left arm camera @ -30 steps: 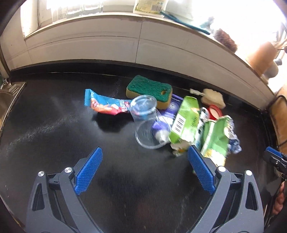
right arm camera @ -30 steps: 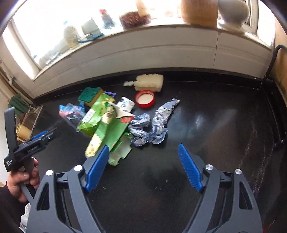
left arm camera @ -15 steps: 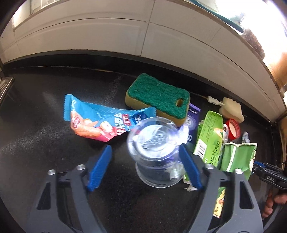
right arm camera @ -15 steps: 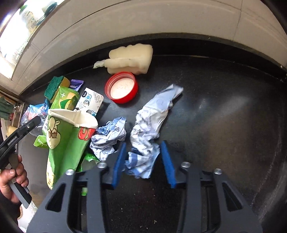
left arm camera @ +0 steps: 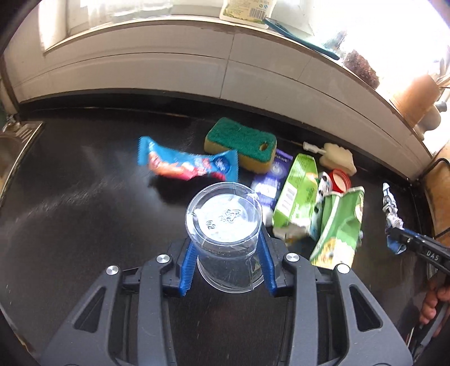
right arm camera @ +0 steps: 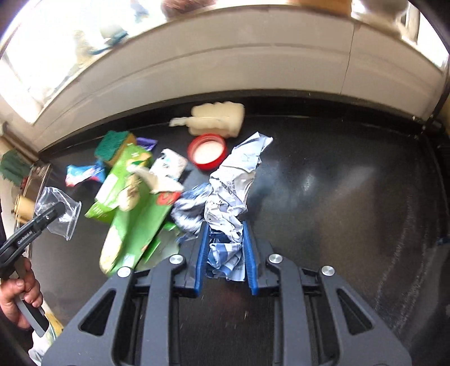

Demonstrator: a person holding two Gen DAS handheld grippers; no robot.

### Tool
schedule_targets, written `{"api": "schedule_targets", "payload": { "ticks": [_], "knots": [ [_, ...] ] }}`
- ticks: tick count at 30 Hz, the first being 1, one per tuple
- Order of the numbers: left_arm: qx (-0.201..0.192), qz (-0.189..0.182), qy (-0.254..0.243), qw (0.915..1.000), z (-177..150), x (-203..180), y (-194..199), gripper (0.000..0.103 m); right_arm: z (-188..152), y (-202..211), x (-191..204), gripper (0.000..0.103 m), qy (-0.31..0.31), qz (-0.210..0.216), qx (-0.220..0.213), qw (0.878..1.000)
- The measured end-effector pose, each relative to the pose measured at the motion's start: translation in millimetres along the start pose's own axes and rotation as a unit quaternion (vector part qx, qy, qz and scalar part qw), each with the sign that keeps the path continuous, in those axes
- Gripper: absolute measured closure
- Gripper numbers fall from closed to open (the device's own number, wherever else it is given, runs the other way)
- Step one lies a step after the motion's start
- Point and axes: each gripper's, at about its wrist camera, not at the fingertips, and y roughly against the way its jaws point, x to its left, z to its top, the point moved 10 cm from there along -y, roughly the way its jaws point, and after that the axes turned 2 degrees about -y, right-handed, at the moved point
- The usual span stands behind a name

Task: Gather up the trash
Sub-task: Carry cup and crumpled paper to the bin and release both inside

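My left gripper (left arm camera: 226, 245) is shut on a clear plastic cup (left arm camera: 225, 222) and holds it above the black counter (left arm camera: 84, 211), base toward the camera. The cup also shows in the right wrist view (right arm camera: 60, 209). My right gripper (right arm camera: 225, 239) is shut on a crumpled white and blue paper wrapper (right arm camera: 233, 191), lifted off the counter; it also shows in the left wrist view (left arm camera: 391, 214). On the counter lie a blue and pink snack wrapper (left arm camera: 188, 164), green cartons (left arm camera: 298, 191) (right arm camera: 135, 214), a purple packet (left arm camera: 270, 183) and another crumpled blue wrapper (right arm camera: 191, 211).
A green and yellow sponge (left arm camera: 242, 143), a red lid (right arm camera: 207, 150) and a cream sponge brush (right arm camera: 216, 121) lie near the back wall. A sink edge (left arm camera: 17, 146) is at far left. The windowsill (left arm camera: 253, 25) holds containers.
Both grippers moved in and shut: the left on the clear cup, the right on the crumpled paper wrapper. Both things are now lifted off the counter.
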Motion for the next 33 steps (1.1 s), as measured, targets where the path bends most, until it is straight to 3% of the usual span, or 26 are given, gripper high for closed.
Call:
{"api": "schedule_targets", "payload": {
  "ticks": [6,12,17,22,28,33],
  "knots": [
    [0.005,0.009,-0.011,0.9999,-53,-1,41,0.064,-40,40,24,0.079,0.028,0.011,-0.012,0.999],
    [0.014,0.007,-0.034,0.9993,-95,-8,64,0.064,-77,52,40,0.079,0.043,0.016,-0.005,0.999],
    [0.009,0.008,-0.043,0.9990,-107,-8,78,0.064,-88,60,53,0.079,0.055,0.019,-0.006,0.998],
    [-0.018,0.026,-0.038,0.9988,-106,7,103,0.065,-90,64,93,0.079,0.105,0.038,-0.008,0.994],
    [-0.036,0.083,-0.005,0.9958,-133,63,140,0.065,-101,57,195,0.079,0.204,0.101,0.009,0.974],
    [-0.035,0.129,0.068,0.9887,-184,132,175,0.065,-153,46,307,0.079,0.309,0.178,0.059,0.932]
  ]
}}
